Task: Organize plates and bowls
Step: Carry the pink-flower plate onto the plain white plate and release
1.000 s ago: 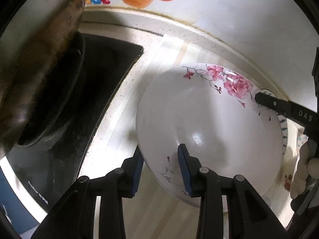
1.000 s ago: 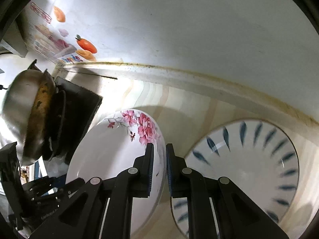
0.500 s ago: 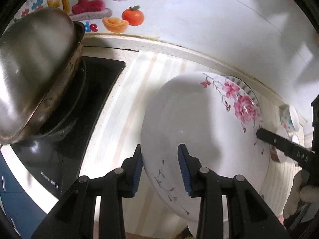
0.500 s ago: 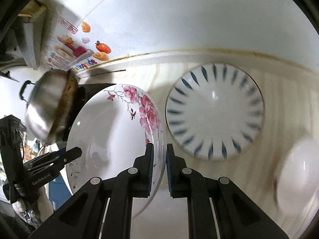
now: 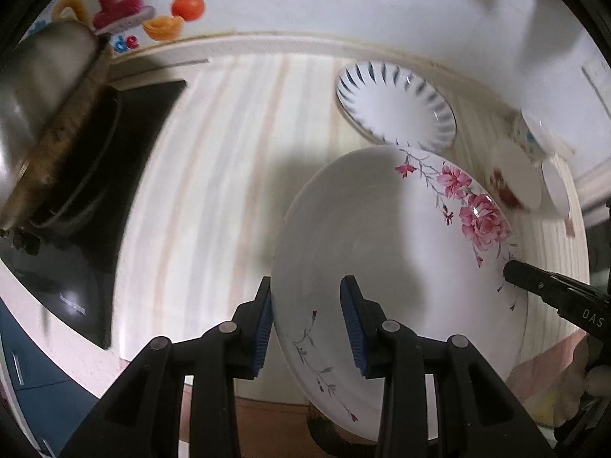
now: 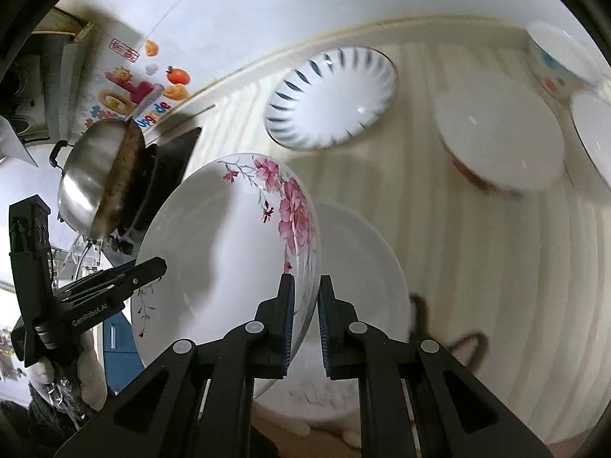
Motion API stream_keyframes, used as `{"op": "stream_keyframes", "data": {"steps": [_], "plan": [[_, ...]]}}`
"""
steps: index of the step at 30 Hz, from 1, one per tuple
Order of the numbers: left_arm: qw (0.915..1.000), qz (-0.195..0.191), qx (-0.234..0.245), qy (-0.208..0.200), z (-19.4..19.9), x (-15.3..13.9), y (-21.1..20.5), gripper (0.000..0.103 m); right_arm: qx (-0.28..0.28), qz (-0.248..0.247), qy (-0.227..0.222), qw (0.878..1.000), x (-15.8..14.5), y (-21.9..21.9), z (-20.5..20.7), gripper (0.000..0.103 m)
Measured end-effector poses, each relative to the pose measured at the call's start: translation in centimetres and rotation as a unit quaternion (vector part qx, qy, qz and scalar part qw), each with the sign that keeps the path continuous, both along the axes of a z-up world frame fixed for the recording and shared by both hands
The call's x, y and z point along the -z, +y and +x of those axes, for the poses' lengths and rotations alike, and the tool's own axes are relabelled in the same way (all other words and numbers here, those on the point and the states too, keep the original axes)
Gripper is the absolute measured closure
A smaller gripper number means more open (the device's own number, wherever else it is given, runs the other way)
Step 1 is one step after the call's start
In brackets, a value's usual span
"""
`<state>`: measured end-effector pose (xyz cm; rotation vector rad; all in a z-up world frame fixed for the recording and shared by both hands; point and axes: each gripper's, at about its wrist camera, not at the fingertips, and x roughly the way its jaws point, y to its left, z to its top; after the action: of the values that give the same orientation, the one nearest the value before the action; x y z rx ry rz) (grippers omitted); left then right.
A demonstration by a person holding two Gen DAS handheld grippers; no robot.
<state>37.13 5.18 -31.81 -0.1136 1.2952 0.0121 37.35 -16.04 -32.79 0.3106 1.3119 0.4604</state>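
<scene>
A white plate with pink flowers is held tilted in the air above the striped counter. My left gripper is shut on its near rim, one pad on each face. My right gripper is shut on the opposite rim of the same plate. A blue-striped plate lies on the counter near the wall; it also shows in the right wrist view. A plain white plate lies under the held one.
A steel wok sits on the black cooktop at the left. White bowls and a patterned cup stand at the right by the wall. The striped counter runs between them.
Both grippers have lifted the flowered plate up and back from the wall. The blue-striped plate it covered now lies exposed on the counter.
</scene>
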Motion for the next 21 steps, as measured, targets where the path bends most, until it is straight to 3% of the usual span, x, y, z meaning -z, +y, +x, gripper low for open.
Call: {"op": "stream_keyframes", "data": {"steps": [13,21], "plan": [[0.9979,0.018,0.027,0.056,-1.4,4.8,-2.9,0.071,0.015,-0.015,0.046,0.999,5.3,-3.2,-2.9,0.089],[0.9967,0.036,0.036,0.064,-1.1,5.9,-3.6,0.071,0.02,-0.02,0.054,0.998,6.0,-3.1,-2.3,0.089]]}}
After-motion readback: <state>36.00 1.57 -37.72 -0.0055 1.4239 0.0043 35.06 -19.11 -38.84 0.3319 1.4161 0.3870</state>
